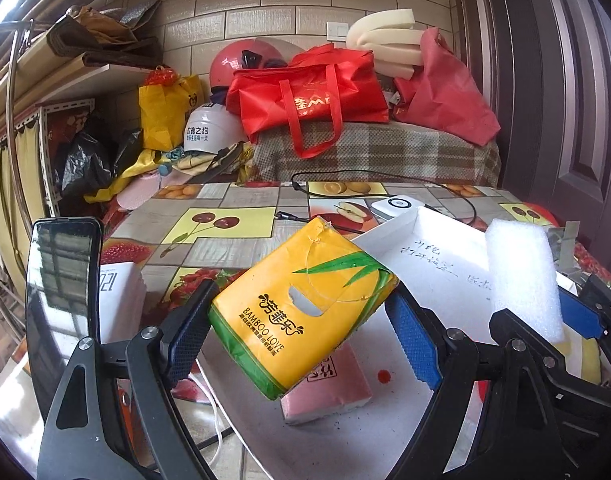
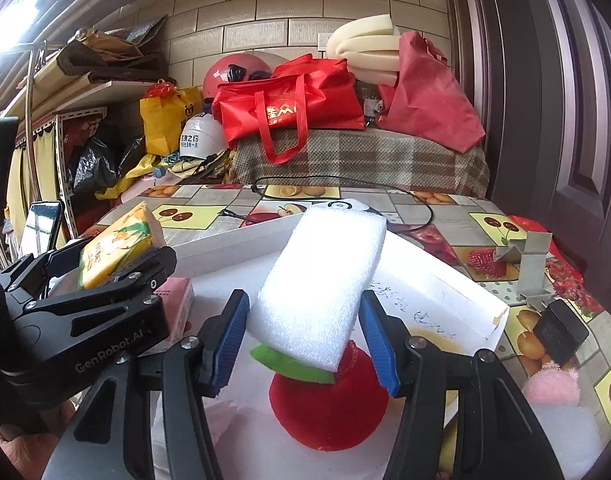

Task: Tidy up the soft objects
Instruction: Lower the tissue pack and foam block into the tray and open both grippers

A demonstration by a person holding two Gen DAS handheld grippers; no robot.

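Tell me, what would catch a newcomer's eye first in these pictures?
Probably the bright yellow tissue pack printed with green bamboo leaves, clamped between the left gripper's blue-padded fingers above a white foam tray. Beside it, the right gripper holds a white foam block over a red plush apple with a green leaf. Behind the fruit-patterned tablecloth, a shiny red tote bag tops the clutter.

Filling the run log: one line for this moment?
left hand-held gripper: holds yellow tissue pack | right hand-held gripper: holds white foam block | both above white box
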